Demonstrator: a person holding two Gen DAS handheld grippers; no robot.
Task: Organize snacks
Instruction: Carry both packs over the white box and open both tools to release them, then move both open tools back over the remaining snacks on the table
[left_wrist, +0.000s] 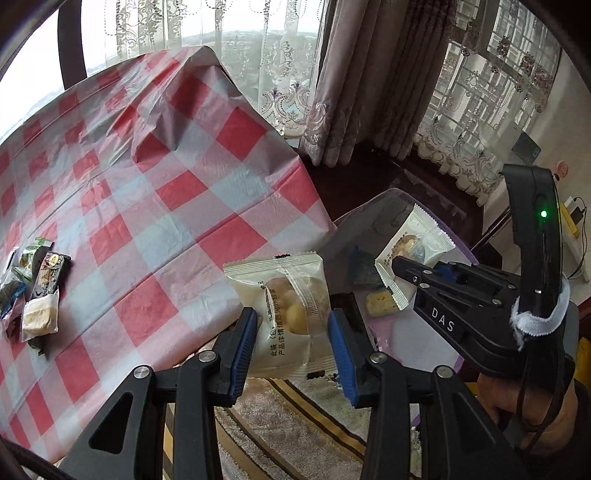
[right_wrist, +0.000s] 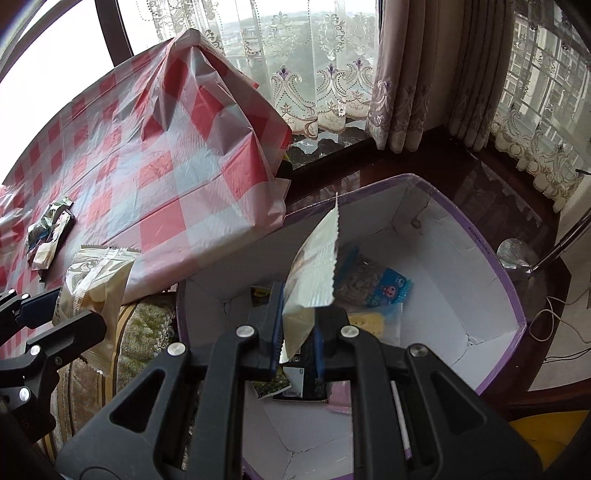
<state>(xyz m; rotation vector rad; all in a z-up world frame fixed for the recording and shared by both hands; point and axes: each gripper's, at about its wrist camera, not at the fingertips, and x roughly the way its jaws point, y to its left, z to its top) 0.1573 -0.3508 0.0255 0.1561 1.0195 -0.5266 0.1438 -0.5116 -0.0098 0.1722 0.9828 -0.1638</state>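
Red-and-white checked plastic tablecloth (left_wrist: 147, 206) spreading across left of frame; embroidered white lace curtains (right_wrist: 314, 74) hanging along top; mauve pleated drape (left_wrist: 369, 74) hanging upper right; striped beige-and-brown rug (left_wrist: 295, 417) lying along bottom.

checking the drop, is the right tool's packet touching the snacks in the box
Apart: in the right wrist view the packet hangs pinched in the right tool, above the snacks in the box.

Daylight poured through the lace curtains (right_wrist: 314, 74) ahead of me, blown out white at upper left. The worktop (left_wrist: 147, 192) was evenly lit; fisheye bending and dark vignetting framed both sharp views.
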